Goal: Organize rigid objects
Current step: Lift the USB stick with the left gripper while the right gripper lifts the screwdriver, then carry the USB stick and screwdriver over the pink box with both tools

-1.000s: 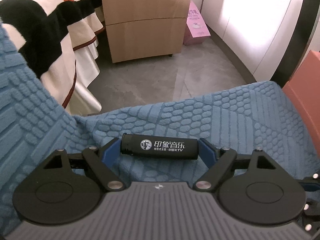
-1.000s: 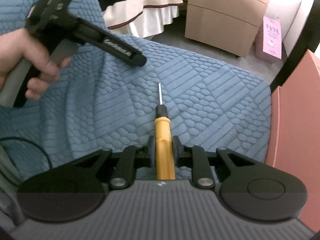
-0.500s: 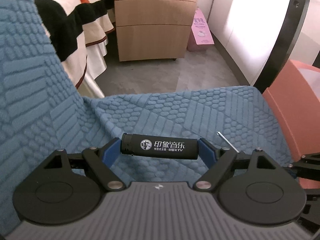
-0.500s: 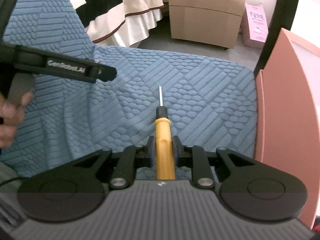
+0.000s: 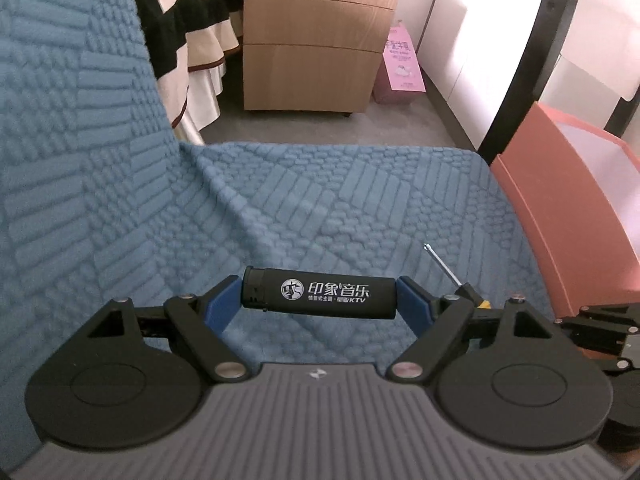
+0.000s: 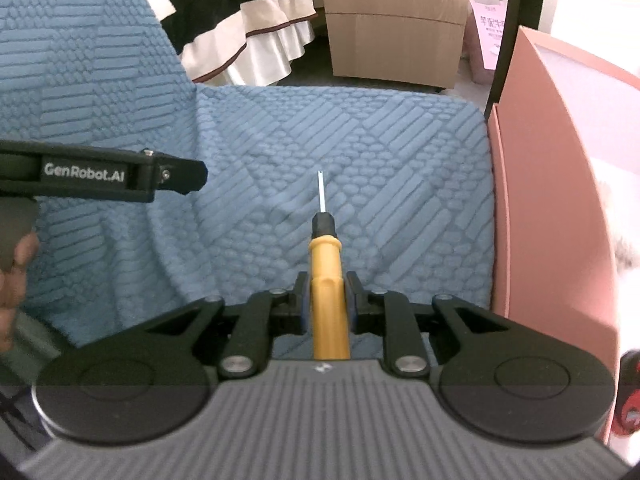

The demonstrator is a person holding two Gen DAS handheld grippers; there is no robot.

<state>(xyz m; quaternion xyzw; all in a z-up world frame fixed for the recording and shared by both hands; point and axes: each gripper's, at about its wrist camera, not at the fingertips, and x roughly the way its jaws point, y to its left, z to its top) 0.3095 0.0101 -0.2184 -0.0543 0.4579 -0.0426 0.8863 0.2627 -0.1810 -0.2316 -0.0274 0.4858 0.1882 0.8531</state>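
Between my left jaws, a black lighter [image 5: 320, 294] lies crosswise, pinched endwise; my right jaws pinch a yellow screwdriver [image 6: 326, 272], tip pointing up-frame.

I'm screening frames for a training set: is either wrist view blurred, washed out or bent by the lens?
Left wrist view: the lighter print reads sharp, the white wall panels at upper right are blown out, and the black pole bows from fisheye. Right wrist view: the screwdriver is crisp, the pink bin interior glares white, and a darker band crosses the bottom.
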